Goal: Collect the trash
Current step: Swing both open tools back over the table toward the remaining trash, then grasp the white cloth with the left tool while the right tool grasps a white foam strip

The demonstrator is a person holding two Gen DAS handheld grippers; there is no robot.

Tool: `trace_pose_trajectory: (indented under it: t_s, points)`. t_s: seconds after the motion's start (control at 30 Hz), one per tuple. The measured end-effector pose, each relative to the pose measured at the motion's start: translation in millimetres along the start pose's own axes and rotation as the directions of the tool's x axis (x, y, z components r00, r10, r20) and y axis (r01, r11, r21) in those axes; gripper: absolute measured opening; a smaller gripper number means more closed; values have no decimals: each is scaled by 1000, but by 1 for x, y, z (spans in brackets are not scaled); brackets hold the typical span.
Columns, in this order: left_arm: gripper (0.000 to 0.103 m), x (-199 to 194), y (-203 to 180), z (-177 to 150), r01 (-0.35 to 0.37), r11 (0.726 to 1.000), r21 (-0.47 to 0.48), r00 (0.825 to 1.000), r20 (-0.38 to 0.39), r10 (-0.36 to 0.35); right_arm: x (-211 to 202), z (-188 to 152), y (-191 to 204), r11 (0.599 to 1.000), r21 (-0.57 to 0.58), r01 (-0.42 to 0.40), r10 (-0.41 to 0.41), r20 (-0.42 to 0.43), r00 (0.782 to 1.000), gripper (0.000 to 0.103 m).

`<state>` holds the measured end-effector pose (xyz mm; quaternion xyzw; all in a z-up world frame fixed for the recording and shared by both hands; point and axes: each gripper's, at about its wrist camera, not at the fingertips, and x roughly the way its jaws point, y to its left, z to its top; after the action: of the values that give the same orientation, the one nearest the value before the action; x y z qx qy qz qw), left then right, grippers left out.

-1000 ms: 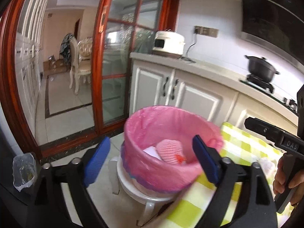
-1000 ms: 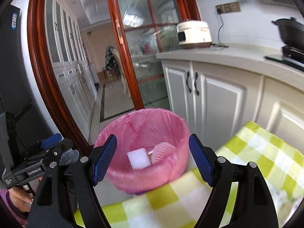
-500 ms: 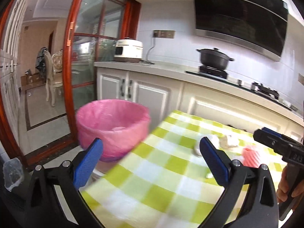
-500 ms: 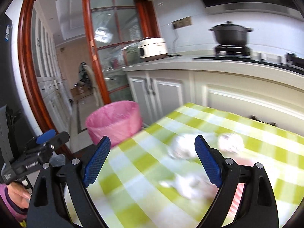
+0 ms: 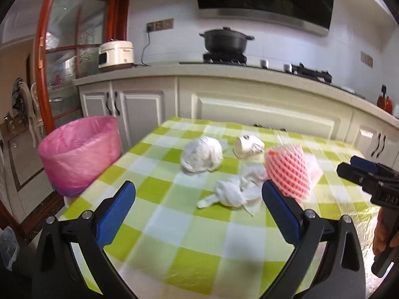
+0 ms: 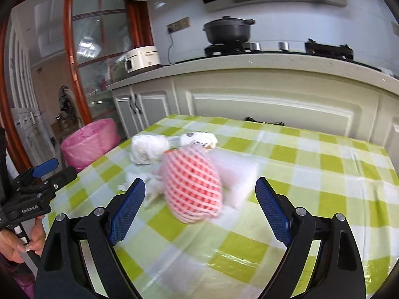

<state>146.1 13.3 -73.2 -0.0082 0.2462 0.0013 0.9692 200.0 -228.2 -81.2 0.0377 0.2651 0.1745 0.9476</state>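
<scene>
- Both hands out front now, my left gripper [image 5: 198, 203] spread as wide as it goes and empty, my right gripper [image 6: 200, 201] wide too, nothing between its fingers; both have just been opening.
- Right under me, the desk [image 5: 174, 246] in its green-check cloth, bare at the near edge.
- Nearest to my left fingers: a crumpled white tissue [image 5: 233, 194], flat and floppy. I'd come down over its bunched middle so the pads catch a fold, not a loose corner.
- Just beside it, touching, the pink foam net [image 6: 192, 186] sits straight ahead of my right fingers. It looks soft and springy, so I'd straddle its widest part and close gently but fully.
- Behind the net, a white foam block [image 6: 239, 177], blurred; that can wait.
- Further back, a white bag ball [image 5: 202, 157] and a tipped paper cup [image 5: 248, 147], near each other.
- Off the desk's left end, lower down, the pink-lined bin [image 5: 79, 154], well apart from the trash.
- One piece per hand, I reckon, lifted clear before swinging over.
</scene>
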Motion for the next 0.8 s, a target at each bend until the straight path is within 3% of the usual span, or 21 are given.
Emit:
trace_pose_trajectory:
  t_s: [0.23, 0.57, 0.8]
  points:
    - [98, 39, -7, 0, -1, 1000, -6, 996, -90, 0, 19, 0, -28, 998, 34, 52, -51, -31, 998, 85]
    - [81, 87, 0, 5, 5, 999, -53, 985, -174, -14, 68, 13, -47, 996, 70, 59, -52, -108, 993, 77]
    - [76, 106, -9, 4, 30, 998, -52, 973, -228, -41, 98, 17, -50, 998, 36, 53, -45, -184, 982, 74]
